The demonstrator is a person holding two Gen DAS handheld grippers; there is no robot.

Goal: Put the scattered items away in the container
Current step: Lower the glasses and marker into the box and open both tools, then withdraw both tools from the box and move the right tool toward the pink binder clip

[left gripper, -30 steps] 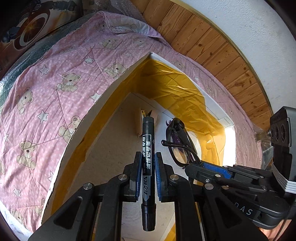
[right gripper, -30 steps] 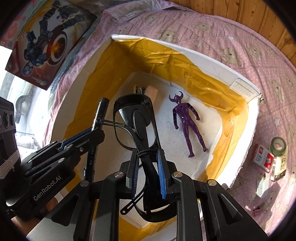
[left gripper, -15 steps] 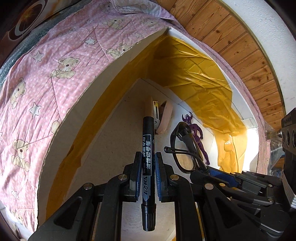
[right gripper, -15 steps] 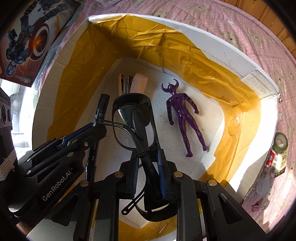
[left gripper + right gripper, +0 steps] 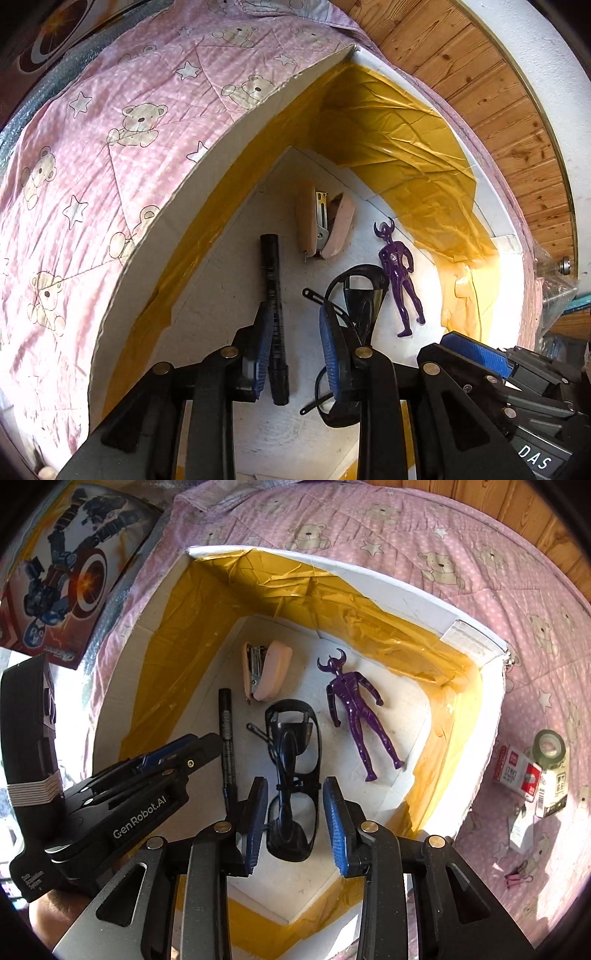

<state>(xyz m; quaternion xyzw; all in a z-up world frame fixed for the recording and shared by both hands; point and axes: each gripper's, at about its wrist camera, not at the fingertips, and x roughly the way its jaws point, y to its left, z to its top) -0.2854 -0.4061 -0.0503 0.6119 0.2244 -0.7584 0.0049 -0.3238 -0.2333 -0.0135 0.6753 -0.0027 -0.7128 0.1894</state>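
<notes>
Now both our tools hang inside the box (image 5: 406, 590), jaws spread wide and gripping nothing. We judge the marker (image 5: 271, 288) and glasses (image 5: 293, 768) just released; each lies flat on the floor, so neither rolls. The stapler (image 5: 266, 672) and figure (image 5: 358, 709) lie ahead. Bare floor shows near the right wall. Yellow-taped walls close in on all sides, so we lift straight up. Tape (image 5: 550, 744) and a clip (image 5: 519, 877) wait on the bed (image 5: 424, 535).

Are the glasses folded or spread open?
Folded. The glasses lie on the box floor with the temple arms crossed behind the lenses, between the open right gripper.
</notes>
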